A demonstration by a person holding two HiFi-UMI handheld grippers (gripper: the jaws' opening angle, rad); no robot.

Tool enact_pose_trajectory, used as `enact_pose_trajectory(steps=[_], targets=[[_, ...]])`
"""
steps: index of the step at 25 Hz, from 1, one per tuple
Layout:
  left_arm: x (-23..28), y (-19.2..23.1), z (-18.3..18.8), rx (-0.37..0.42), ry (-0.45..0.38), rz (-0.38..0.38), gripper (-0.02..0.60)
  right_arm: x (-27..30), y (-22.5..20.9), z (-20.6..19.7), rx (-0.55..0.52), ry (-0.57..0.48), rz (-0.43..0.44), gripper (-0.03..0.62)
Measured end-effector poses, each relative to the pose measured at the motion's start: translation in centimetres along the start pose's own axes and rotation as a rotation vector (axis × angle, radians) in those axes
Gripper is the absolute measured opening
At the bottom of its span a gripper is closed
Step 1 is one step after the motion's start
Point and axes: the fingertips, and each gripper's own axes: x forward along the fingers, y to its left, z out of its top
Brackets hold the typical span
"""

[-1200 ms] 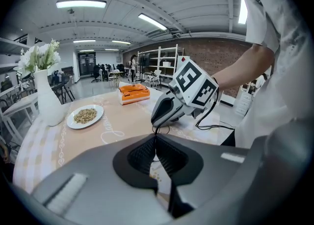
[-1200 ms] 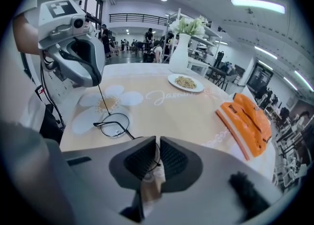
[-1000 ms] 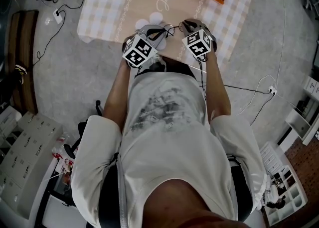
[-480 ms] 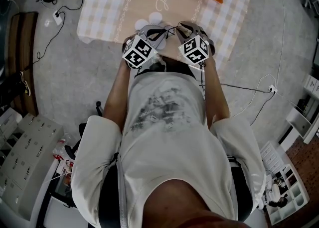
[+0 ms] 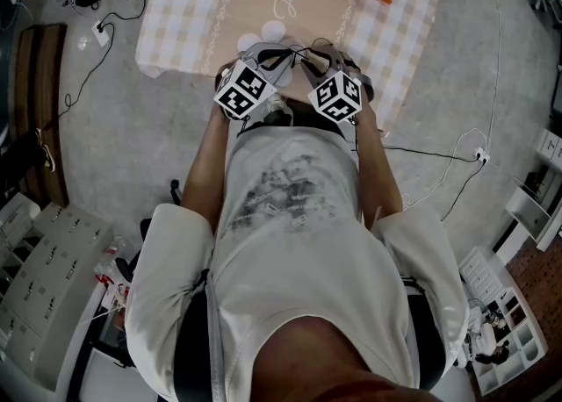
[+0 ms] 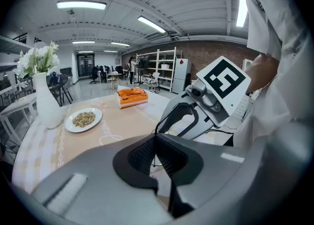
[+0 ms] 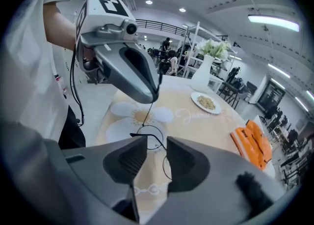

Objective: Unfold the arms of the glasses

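1. Left gripper (image 6: 156,146): jaws together, clamped on one thin wire arm (image 7: 146,113) of the glasses (image 7: 151,138). The wire comes out of the pad line and runs forward, away from the tips.
2. Glasses: hanging from that clamped arm, below the left jaws and above the table (image 7: 206,130). They lie just ahead of the right jaw tips, with one round lens showing through the gap.
3. Right gripper (image 7: 157,153): jaws apart, having just been opening. The pads press on nothing, and the frame sits beyond the tips, not between the pads.
4. The second arm cannot be told for certain in these views. The task is judged unfinished.
5. Risk, slip: the whole frame hangs from one thin wire in a flat pad grip. A tug from the right jaws could pull or twist it out, and the glasses would drop to the table.
6. Risk, wrong hold: the lens rim lies nearest the right jaw gap. Closing there would pinch the rim or lens instead of the free arm.
7. Risk, overbend: pulling across the hinge line, with the left jaws fixed, could strain the hinge or kink the wire.
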Motion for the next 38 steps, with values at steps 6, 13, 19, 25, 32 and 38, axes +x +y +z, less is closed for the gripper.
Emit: enact_pose_trajectory(steps=[6, 13, 19, 25, 32, 38], targets=[[0.0, 0.0, 0.2, -0.002, -0.002, -0.002, 0.014, 0.2, 1.6, 0.3, -0.039, 0.003, 0.028, 0.133], [-0.1, 0.1, 0.3, -0.004, 0.000, -0.006, 0.014, 0.9, 2.9, 0.5, -0.085, 0.021, 0.047, 0.141], [-0.1, 0.1, 0.4, -0.004, -0.001, -0.010, 0.014, 1.4, 3.5, 0.6, -0.124, 0.032, 0.042, 0.143], [-0.1, 0.1, 0.4, -0.007, -0.002, -0.012, 0.014, 2.1, 3.9, 0.4, -0.174, 0.049, 0.034, 0.143], [-0.2, 0.0, 0.4, -0.013, 0.005, -0.012, 0.014, 2.4, 4.1, 0.5, -0.211, 0.054, 0.012, 0.113], [0.0, -0.1, 0.4, -0.014, -0.005, -0.013, 0.014, 2.2, 3.9, 0.6, -0.216, 0.053, -0.005, 0.078]])
